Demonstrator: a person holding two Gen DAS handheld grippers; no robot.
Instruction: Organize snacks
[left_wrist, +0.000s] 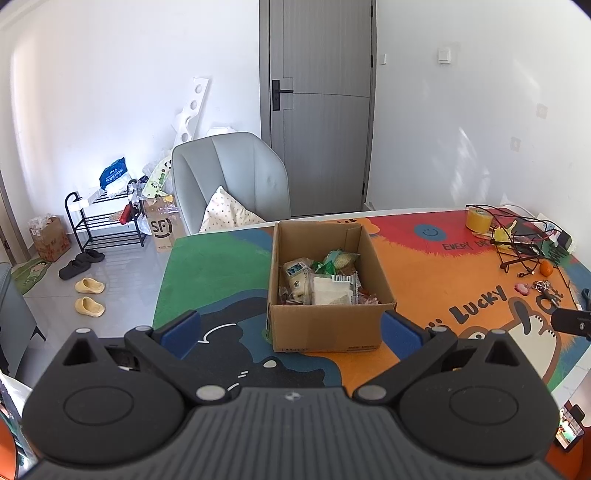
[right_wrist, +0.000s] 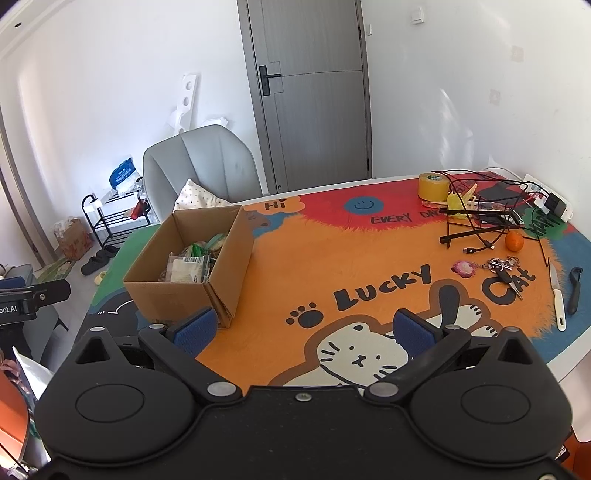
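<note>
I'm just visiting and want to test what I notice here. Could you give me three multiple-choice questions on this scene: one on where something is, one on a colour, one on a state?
1. Where are the snacks?
A. Inside the box
B. Spread on the mat
C. On the chair

2. What colour are the grippers' pads?
A. Red
B. Blue
C. Yellow

3. How is the right gripper?
A. Shut on a snack
B. Shut on the knife
C. Open and empty

Answers:
1. A: the packets lie within the box walls, its top open.
2. B: both views show blue pads, also on the left gripper.
3. C: its jaws stand wide apart over the mat, nothing between them.
</note>
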